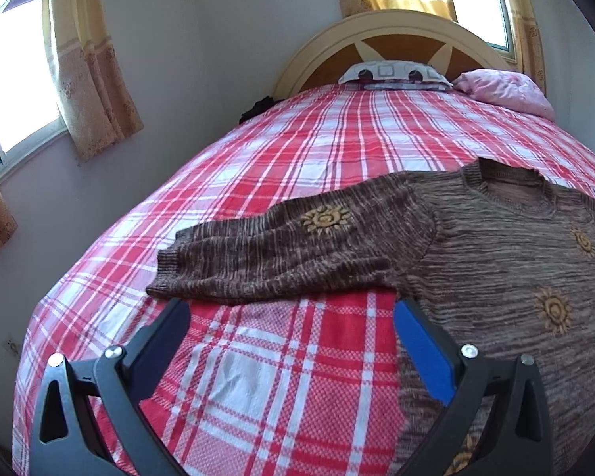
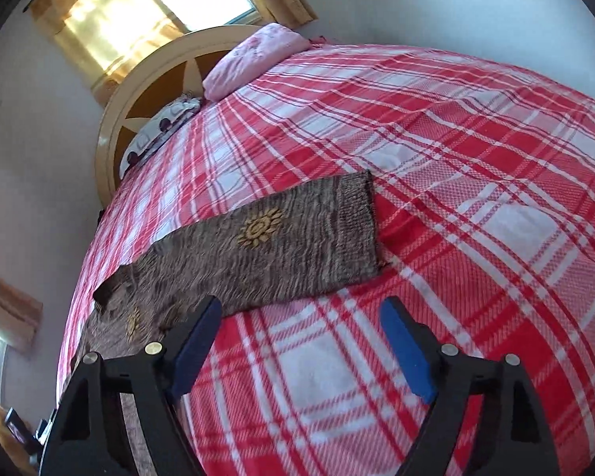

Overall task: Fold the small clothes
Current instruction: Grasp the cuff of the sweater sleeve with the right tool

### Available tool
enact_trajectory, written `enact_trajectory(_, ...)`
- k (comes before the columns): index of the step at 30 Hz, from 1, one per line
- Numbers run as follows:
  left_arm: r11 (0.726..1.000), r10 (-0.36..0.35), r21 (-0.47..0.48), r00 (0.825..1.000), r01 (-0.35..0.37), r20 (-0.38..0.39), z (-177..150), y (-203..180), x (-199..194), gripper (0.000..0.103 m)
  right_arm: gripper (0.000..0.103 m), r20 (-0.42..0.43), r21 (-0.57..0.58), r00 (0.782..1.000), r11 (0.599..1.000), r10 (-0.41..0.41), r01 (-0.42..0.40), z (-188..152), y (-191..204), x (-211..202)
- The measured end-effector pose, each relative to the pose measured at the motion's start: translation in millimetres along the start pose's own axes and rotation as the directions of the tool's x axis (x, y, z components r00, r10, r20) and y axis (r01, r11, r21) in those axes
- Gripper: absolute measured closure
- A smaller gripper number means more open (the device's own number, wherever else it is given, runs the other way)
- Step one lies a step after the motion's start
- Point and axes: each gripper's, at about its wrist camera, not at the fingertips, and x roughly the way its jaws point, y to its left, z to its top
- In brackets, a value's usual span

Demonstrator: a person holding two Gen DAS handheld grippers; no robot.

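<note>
A brown knitted sweater with yellow sun motifs lies flat on the red and white plaid bedspread. Its left sleeve stretches out toward the left, cuff at the end. My left gripper hovers open just in front of that sleeve, nothing between its pads. In the right wrist view the other sleeve lies across the bedspread, cuff pointing right. My right gripper is open just below this sleeve, its left finger close to the sleeve's lower edge, nothing held.
A rounded wooden headboard stands at the far end of the bed with a patterned pillow and a pink pillow. Curtained windows flank the bed. A dark object sits at the bed's far left edge.
</note>
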Motion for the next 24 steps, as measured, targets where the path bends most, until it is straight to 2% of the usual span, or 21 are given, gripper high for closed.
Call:
enact_trajectory(4, 1.000, -0.014, 0.006, 1.000, 0.014, -0.020, 3.2, -7.0, 15.9, 0.000, 0.035, -0.036, 0.067, 0.999, 0.998, 0.005, -0.003, 8.8, -10.4, 20.6)
enact_trajectory(9, 0.999, -0.035, -0.004, 0.998, 0.034, -0.059, -0.1, -10.0, 31.7, 0.000, 0.037, -0.030, 0.083, 0.999, 0.996, -0.011, 0.013, 14.3, -10.6, 37.6)
enact_trajectory(11, 0.999, -0.040, -0.011, 0.996, 0.039, -0.081, -0.7, -8.7, 36.7, 0.000, 0.041, -0.024, 0.076, 0.999, 0.997, -0.024, 0.026, 16.1, -8.8, 41.7)
enact_trajectory(16, 0.999, -0.038, -0.006, 0.995, 0.038, -0.089, -1.7, -9.6, 37.7, 0.000, 0.073, -0.023, 0.063, 0.998, 0.997, -0.053, 0.055, 24.2, -8.7, 54.1)
enact_trajectory(19, 0.999, -0.027, 0.028, 0.996, 0.029, -0.082, -2.1, -16.2, 38.2, 0.000, 0.084, -0.021, 0.055, 0.998, 0.997, -0.057, 0.058, 27.7, -7.0, 58.2)
enact_trajectory(22, 0.999, -0.020, 0.042, 0.997, 0.024, -0.078, -3.4, -18.9, 38.3, 0.000, 0.090, -0.009, 0.029, 0.998, 0.998, -0.058, 0.059, 30.4, 1.6, 60.3)
enact_trajectory(24, 0.999, -0.020, 0.048, 0.997, 0.024, -0.080, -4.0, -20.4, 38.9, 0.000, 0.091, 0.008, -0.026, 0.998, 0.998, -0.063, 0.064, 31.3, 16.0, 59.8)
